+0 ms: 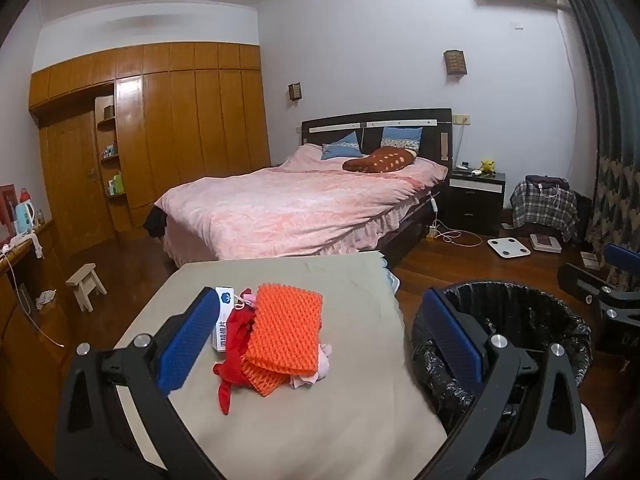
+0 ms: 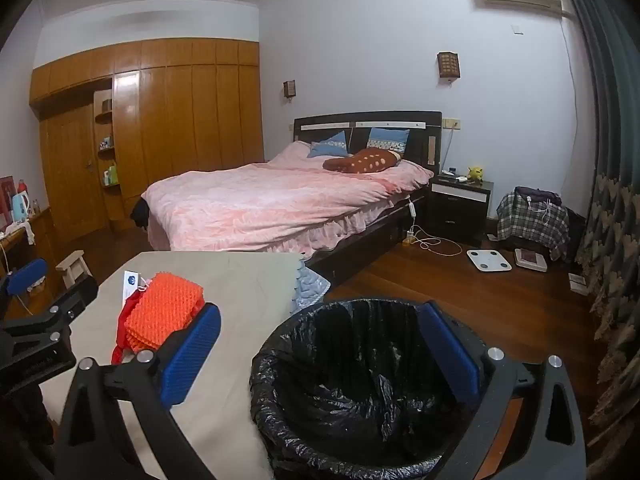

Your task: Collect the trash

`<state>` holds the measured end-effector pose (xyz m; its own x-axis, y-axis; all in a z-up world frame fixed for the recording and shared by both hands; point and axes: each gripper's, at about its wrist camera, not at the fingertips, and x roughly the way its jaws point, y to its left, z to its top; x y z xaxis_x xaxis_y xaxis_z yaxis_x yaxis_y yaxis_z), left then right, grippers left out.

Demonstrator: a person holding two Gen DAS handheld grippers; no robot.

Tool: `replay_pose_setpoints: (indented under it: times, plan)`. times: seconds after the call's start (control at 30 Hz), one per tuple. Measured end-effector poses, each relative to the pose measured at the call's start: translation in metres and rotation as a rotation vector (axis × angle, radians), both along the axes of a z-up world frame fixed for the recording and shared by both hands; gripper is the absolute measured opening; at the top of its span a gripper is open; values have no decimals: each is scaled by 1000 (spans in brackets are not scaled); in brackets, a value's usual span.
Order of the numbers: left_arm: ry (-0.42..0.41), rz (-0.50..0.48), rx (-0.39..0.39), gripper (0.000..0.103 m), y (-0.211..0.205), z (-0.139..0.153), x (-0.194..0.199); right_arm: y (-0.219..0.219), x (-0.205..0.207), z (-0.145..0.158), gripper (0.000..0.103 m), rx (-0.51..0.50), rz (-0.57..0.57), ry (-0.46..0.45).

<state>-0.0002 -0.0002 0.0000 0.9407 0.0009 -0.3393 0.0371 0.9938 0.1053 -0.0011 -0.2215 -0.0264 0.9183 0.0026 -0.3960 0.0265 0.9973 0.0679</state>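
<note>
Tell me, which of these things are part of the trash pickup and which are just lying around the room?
For the job:
orange foam netting
red scrap
white carton
black-lined bin

Just lying about:
bed
bathroom scale
wooden stool

We are seeing even, fairly dim indoor light in both views, with a cool cast tinting the walls (image 1: 380,40) violet. Glare is streaking the glossy wardrobe doors (image 1: 132,120) and the wood floor (image 2: 440,280). Shadows are staying soft. Fisheye warping is bending the curtain (image 2: 600,120) and ceiling lines, and black vignette is eating the corners. The bin liner (image 2: 360,380) is crushing to near black, detail mostly lost. Far objects are looking slightly soft and grainy.
</note>
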Motion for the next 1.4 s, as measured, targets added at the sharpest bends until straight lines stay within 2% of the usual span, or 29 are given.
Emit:
replay_pose_setpoints:
  times: [1.4]
  plan:
    - [12, -2, -2, 98, 2, -6, 3, 1, 1, -3, 97, 2, -1, -1]
